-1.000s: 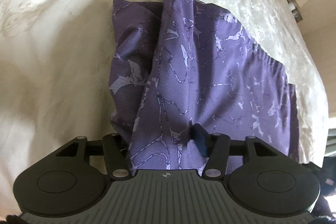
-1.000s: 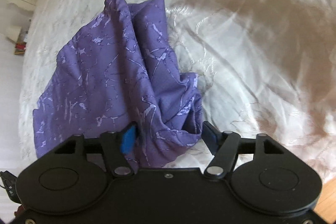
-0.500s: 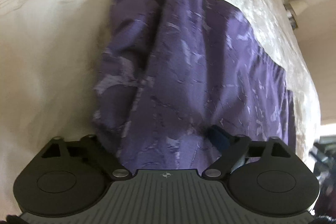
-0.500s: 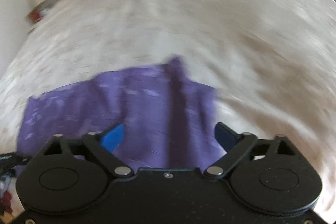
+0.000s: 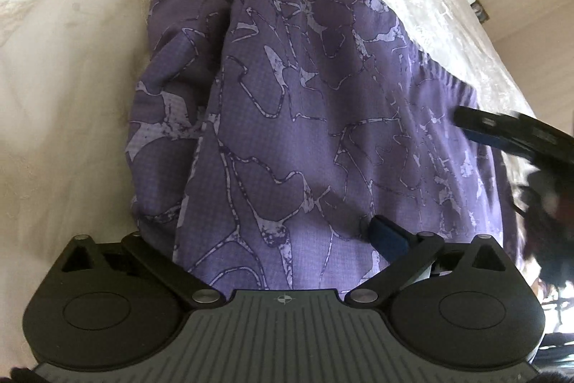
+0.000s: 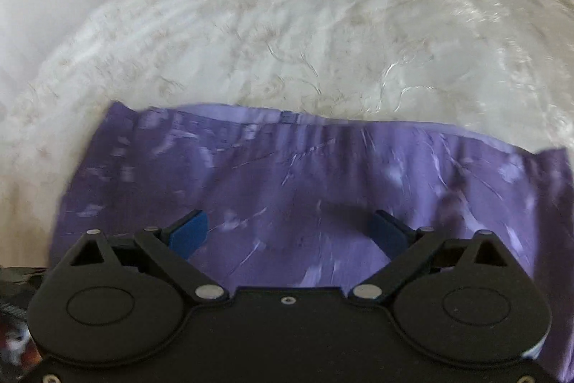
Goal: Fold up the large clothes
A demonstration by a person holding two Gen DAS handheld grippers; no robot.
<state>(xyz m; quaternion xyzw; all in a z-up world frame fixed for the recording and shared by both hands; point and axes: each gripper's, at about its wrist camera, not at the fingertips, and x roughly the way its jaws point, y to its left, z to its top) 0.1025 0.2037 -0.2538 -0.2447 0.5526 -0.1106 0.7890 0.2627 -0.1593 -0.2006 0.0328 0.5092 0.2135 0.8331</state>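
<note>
Left jaws: the left gripper (image 5: 272, 232) now stands wide, cloth draped over its left finger; a second ago it was narrower on the fabric.
Right jaws: the right gripper (image 6: 290, 232) is spread wide and empty; it has let go and swung round to the waistband side.
Garment: the purple garment (image 5: 323, 117) lies bunched on the bed (image 5: 64, 88), one flap laid over.
Meaning: probably a fold has just been laid down and a new grip is next.
Containers: none in view.
</note>
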